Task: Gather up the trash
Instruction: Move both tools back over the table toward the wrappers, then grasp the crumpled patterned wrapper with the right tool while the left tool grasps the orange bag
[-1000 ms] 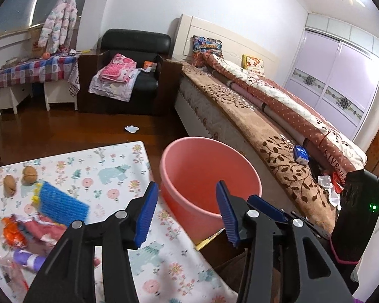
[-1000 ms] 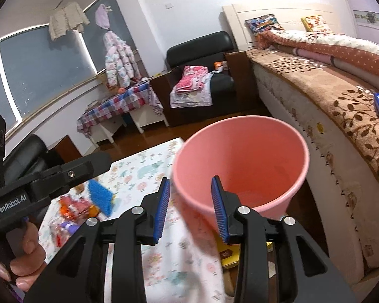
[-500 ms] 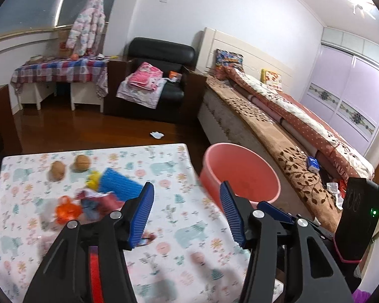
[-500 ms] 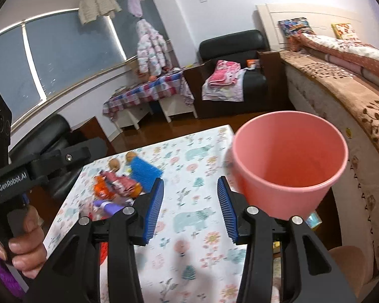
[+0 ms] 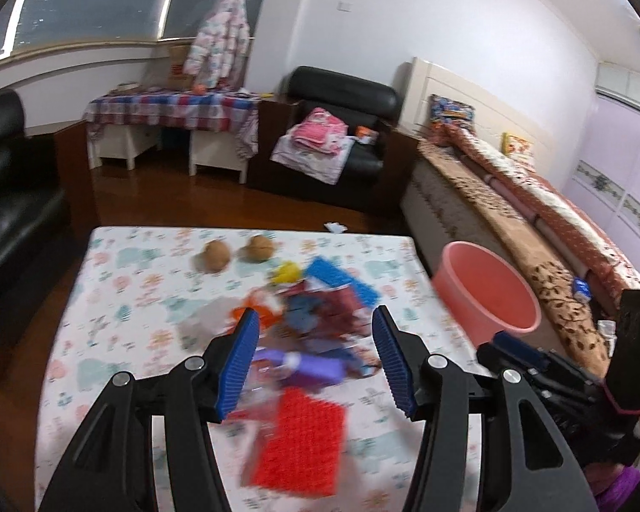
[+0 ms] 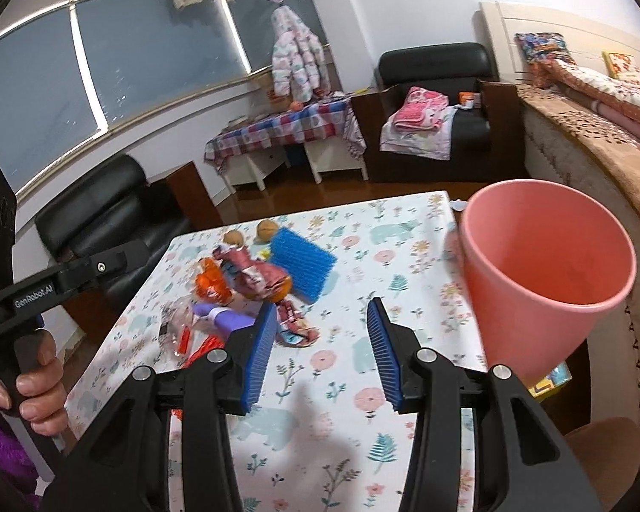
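No collection was found to have been made. The pink bin [image 6: 546, 281] stood just off the right edge of the table [image 6: 405, 230]; as much of its interior as could be seen held nothing, though the bottom was only partly visible. All the trash was still lying in a heap [image 5: 315, 324] on the floral cloth, towards the left half of the table, well apart from the bin. The whole task was judged to remain outstanding.

Counted from largest to smallest: one table; one pink bin; one red studded mat [image 5: 298, 448] at the near edge; one blue studded mat [image 6: 303, 262] at the far side of the heap; one purple tube-like item [image 6: 222, 318]; one orange wrapper [image 6: 211, 286]; one small yellow piece [image 5: 286, 273]; two walnuts [image 5: 216, 255] beyond the heap. Several crumpled foil wrappers and a clear plastic scrap were noted, but their number could not be settled owing to blur and overlap.

The left gripper [image 5: 315, 362] was held above the heap, its jaws parted wide with nothing between the pads. The right gripper [image 6: 318, 356] was over bare cloth, jaws likewise apart and empty.
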### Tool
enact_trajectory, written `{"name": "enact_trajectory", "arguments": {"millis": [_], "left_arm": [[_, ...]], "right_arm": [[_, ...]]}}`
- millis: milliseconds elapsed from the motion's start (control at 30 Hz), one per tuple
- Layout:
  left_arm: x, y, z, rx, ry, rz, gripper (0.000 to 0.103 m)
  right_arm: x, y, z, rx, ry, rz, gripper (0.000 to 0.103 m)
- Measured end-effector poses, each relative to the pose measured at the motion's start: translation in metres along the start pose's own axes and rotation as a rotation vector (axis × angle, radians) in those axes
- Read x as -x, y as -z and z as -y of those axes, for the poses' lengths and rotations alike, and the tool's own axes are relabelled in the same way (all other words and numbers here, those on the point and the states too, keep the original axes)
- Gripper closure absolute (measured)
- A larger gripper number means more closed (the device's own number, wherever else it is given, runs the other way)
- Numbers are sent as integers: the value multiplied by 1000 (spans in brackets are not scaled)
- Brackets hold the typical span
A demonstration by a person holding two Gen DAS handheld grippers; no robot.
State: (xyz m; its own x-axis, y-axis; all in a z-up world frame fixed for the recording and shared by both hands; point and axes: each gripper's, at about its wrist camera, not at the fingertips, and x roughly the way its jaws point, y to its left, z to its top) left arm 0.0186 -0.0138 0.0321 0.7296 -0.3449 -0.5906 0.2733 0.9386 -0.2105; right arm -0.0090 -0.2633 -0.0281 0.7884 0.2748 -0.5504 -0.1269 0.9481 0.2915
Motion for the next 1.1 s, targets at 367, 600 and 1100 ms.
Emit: {"name": "enact_trajectory", "arguments": {"millis": [367,600,1100], "left_arm": [[-10,12,-49,83,-83,-37,49],[-19,13,-71,137,-97,-54,49],[-53,11,-78,144,-70,-114,49]], "right_arm": [[-35,-11,-27,77,-49,-63,58],[-66,-25,-38,113,-77,-110,58],[-122,-33,-47,156,-71,-175,67]]}}
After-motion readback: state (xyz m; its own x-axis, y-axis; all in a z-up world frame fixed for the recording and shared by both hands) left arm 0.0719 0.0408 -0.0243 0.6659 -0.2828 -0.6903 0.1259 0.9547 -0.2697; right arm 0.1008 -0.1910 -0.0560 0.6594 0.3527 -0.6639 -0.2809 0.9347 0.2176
